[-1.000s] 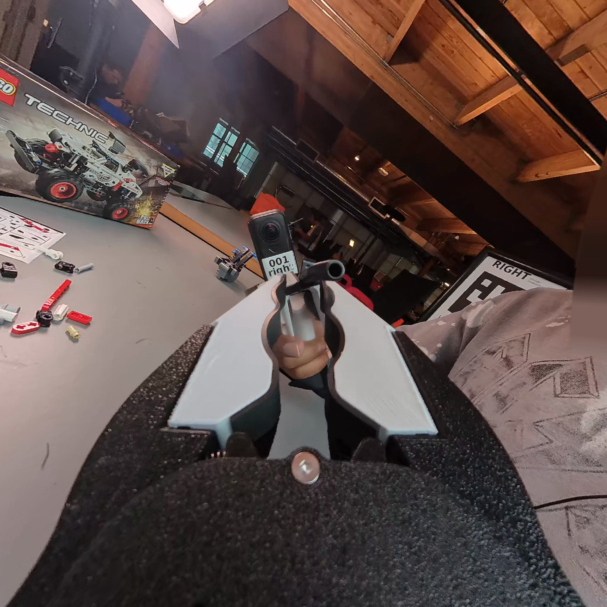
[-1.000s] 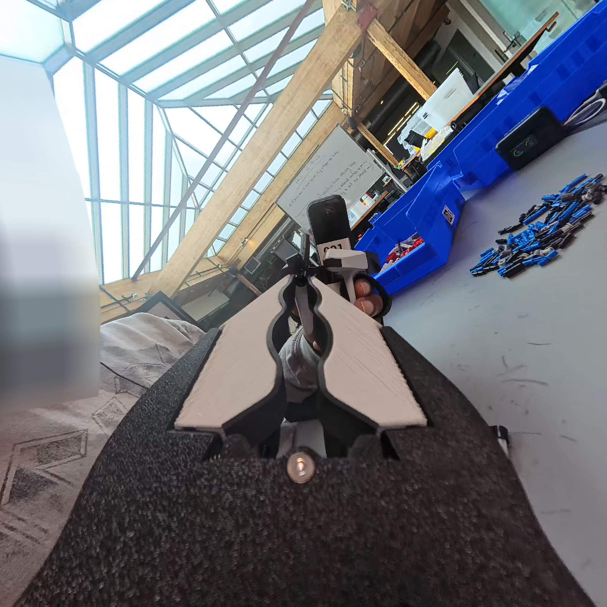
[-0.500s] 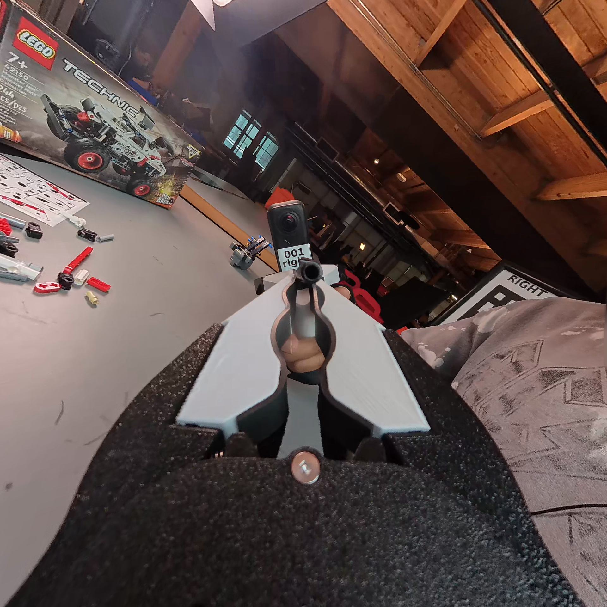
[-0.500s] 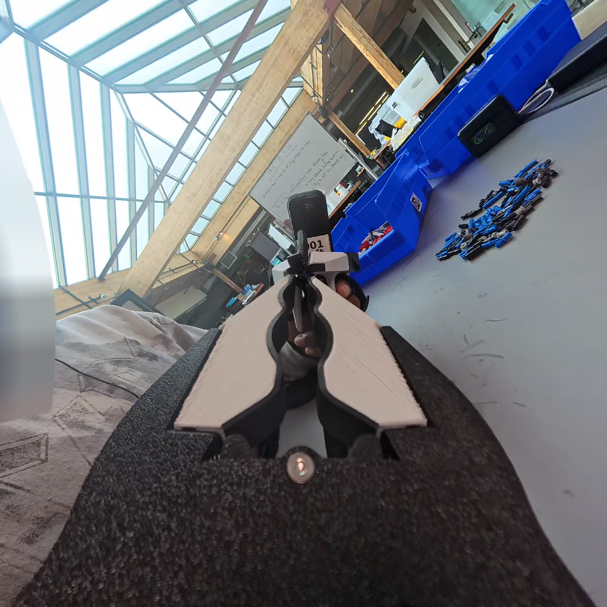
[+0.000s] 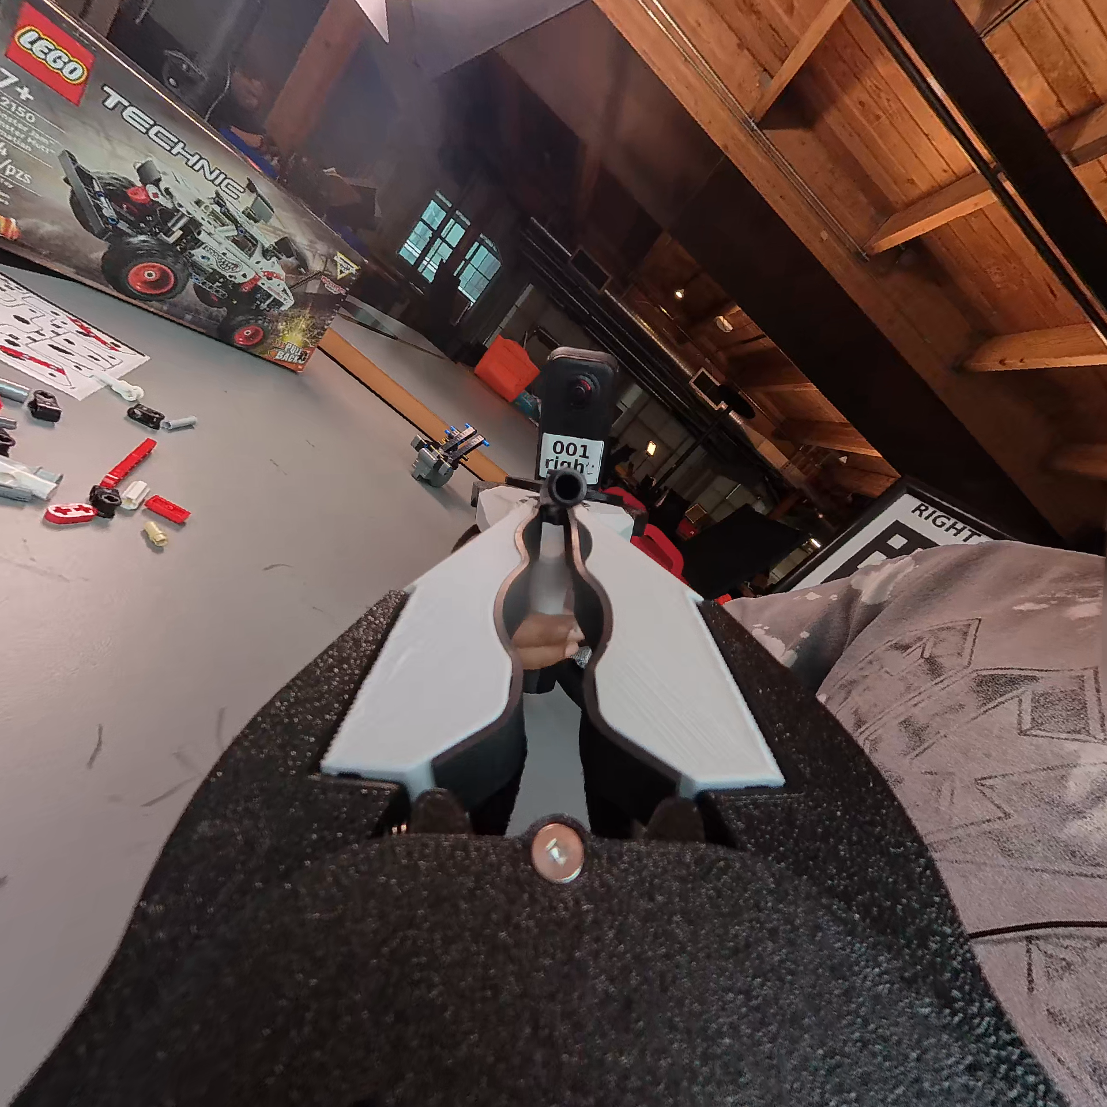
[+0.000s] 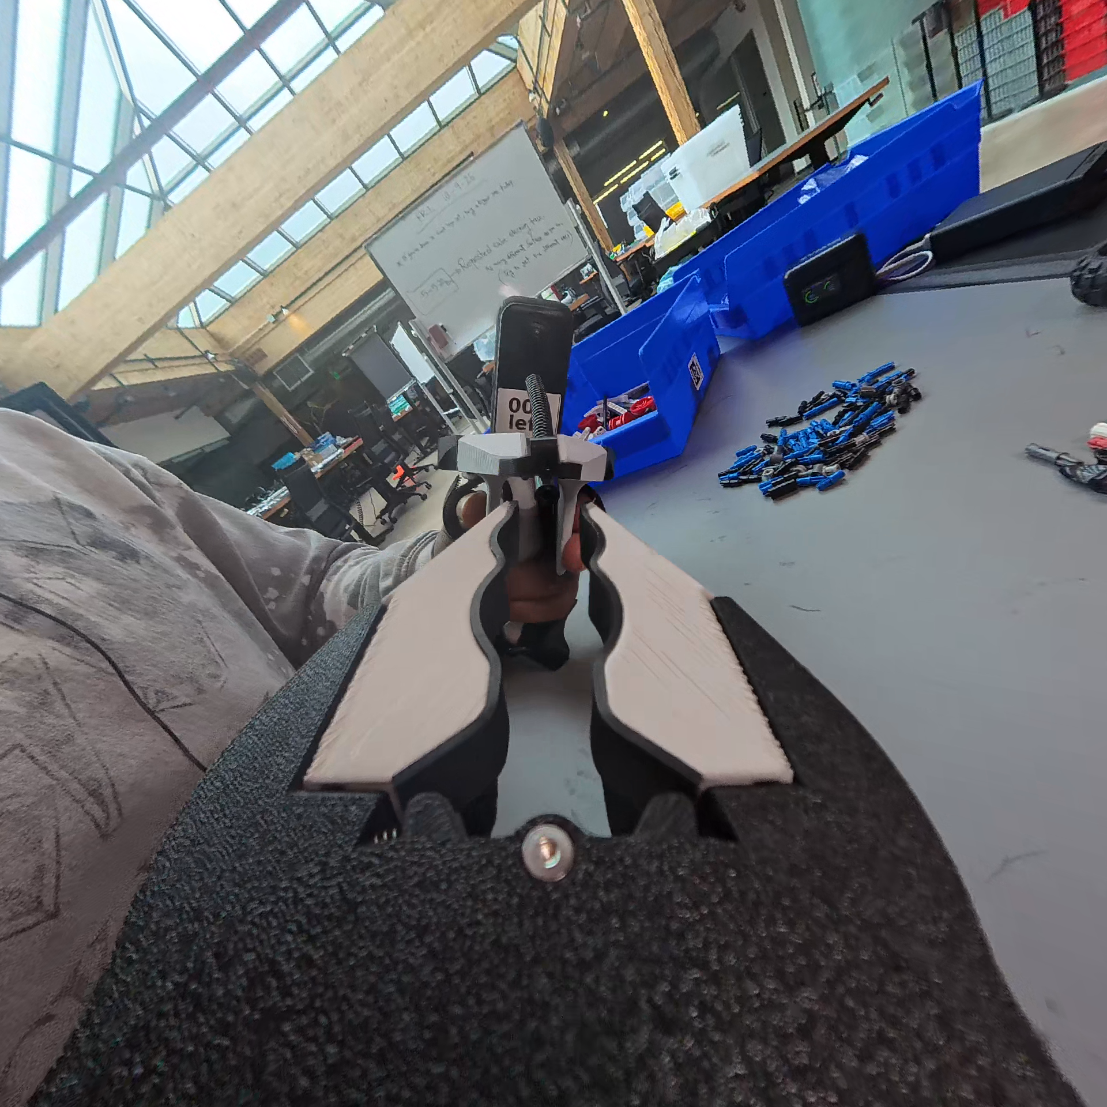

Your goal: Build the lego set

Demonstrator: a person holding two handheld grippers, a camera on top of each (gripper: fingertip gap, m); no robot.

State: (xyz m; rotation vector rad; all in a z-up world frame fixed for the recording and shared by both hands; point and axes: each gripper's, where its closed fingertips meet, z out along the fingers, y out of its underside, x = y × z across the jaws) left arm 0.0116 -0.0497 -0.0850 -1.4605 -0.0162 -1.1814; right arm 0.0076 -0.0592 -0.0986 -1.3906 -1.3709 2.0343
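Fingers of the left gripper (image 5: 557, 515) are clenched on a black tube-shaped lego piece (image 5: 566, 488), which sticks out past their tips with its open end facing the camera. The right wrist view shows this from the other side. There the left gripper (image 6: 542, 533) points back at the camera, a black pin (image 6: 542, 509) is pinched between its grey fingers, and a black coil spring (image 6: 539, 407) rises above it. The left view shows nothing of that spring.

The right gripper (image 6: 548, 515) is released. Its white fingers stand apart, with the left gripper's tips just beyond the gap between them and nothing gripped. A hand (image 6: 539, 593) holds the left gripper from below, and a grey patterned sleeve (image 6: 150, 569) lies to its left.

Only the left view shows the lego box (image 5: 168, 197), which stands far left of the left gripper on the grey table (image 5: 269, 599). A printed sheet (image 5: 54, 353) lies before the box. Loose red, black and white pieces (image 5: 120, 479) are scattered to the gripper's left, and a small grey assembly with blue pins (image 5: 443, 458) sits nearer, just left of its tips.

Only the right view shows a pile of blue and black pins (image 6: 820, 431) to the right of the left gripper. Blue bins (image 6: 647, 383) stand beyond that pile, and a whiteboard (image 6: 479, 239) stands behind the gripper.
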